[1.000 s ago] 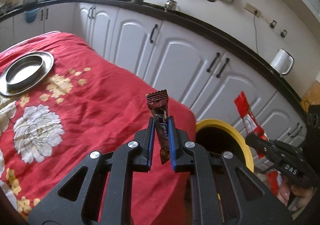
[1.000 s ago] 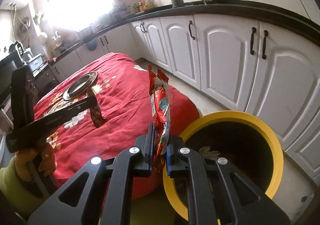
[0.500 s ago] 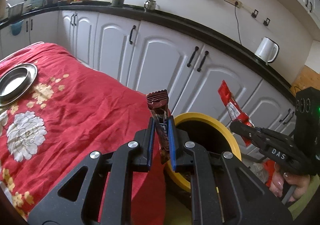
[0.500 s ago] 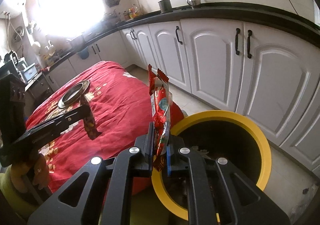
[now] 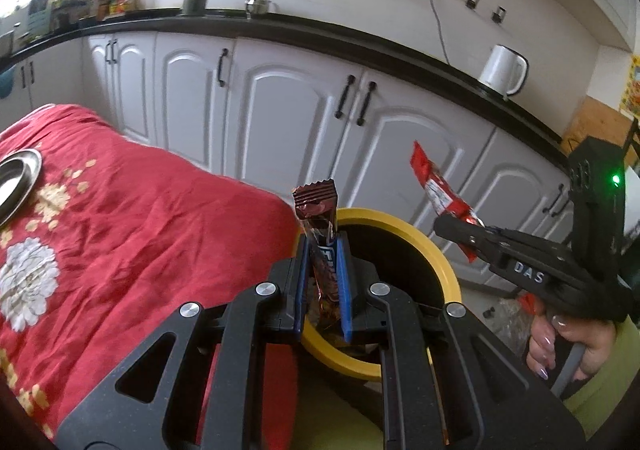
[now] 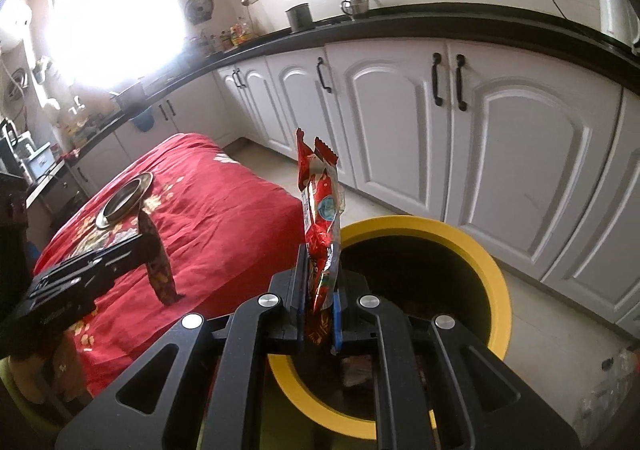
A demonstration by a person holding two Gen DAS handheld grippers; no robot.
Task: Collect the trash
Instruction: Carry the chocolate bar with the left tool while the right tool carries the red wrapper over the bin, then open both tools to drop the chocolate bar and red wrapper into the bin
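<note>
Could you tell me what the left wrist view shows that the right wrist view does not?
Only the left wrist view shows the hand on the right gripper's handle and a green light on that gripper's body. Only the right wrist view shows the bright window and scraps in the bin's bottom. Both show the brown wrapper clamped in the left gripper, the red wrapper clamped in the right gripper, the yellow-rimmed bin, the red cloth and the steel plate.

both grippers now sit closer over the yellow bin (image 6: 496, 278) (jaws on each wrapper loosening slightly).
</note>
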